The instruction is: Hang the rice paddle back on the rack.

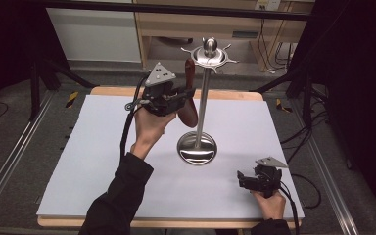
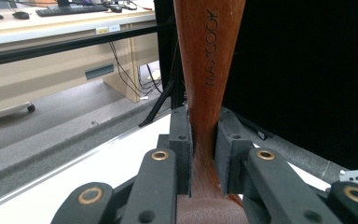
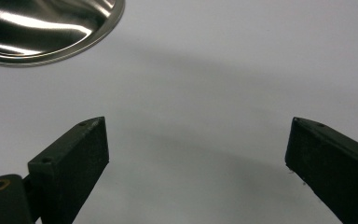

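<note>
Your left gripper point(image 1: 180, 96), at upper centre of the high view, was clamped on the narrow neck of the wooden spoon point(image 1: 190, 100), held beside the steel stand point(image 1: 203, 88). Your right gripper point(image 1: 247, 179) sat wide open, lower right. Risk noted: the tapered handle could pivot in the jaws and knock the stand.

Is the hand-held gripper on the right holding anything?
No: in the right gripper view, the right hand-held gripper has its jaws spread wide apart over the bare white table, with nothing between them.
</note>
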Available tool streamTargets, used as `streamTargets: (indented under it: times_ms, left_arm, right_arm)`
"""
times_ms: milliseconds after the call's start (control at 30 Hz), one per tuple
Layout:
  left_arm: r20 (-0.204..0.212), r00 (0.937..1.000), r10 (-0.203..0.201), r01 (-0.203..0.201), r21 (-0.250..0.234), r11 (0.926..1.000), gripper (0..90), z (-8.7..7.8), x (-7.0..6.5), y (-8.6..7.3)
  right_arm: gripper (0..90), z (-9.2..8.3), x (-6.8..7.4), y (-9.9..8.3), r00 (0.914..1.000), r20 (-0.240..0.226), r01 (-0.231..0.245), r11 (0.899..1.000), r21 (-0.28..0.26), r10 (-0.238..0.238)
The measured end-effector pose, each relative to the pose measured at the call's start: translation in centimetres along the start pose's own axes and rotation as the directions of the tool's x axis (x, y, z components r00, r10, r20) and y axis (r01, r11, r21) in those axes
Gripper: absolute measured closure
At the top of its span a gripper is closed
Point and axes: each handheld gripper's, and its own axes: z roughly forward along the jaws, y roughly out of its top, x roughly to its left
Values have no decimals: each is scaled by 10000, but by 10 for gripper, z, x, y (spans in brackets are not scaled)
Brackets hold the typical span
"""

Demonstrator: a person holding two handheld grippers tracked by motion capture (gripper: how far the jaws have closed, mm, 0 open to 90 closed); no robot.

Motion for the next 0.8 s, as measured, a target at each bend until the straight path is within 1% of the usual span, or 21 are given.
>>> streamTargets:
  times_ms: [200,233,367,600,733,800]
  left_arm:
    - [-44,10000,42,-43,-136,9999,775,1,0,-2]
    - [-72,9999,75,-77,-238,9997,774,1,0,-3]
    - [-145,9997,172,-177,-383,9991,771,1,0,-5]
    - [-231,9995,197,-205,-389,9990,759,0,-1,-5]
    - [-279,9992,275,-285,-383,9989,700,-1,-2,-7]
    - [-302,9991,305,-319,-445,9985,652,-3,-2,-9]
  right_arm:
    - [66,1,0,0,10000,4,11,10000,20,-11]
    - [66,1,0,0,10000,16,-23,10000,45,23]
    - [66,0,0,0,10000,3,-6,10000,18,6]
    - [66,0,0,0,10000,3,-1,10000,26,1]
    - [66,0,0,0,10000,2,0,10000,28,0]
    - [66,0,0,0,10000,6,6,10000,24,-6]
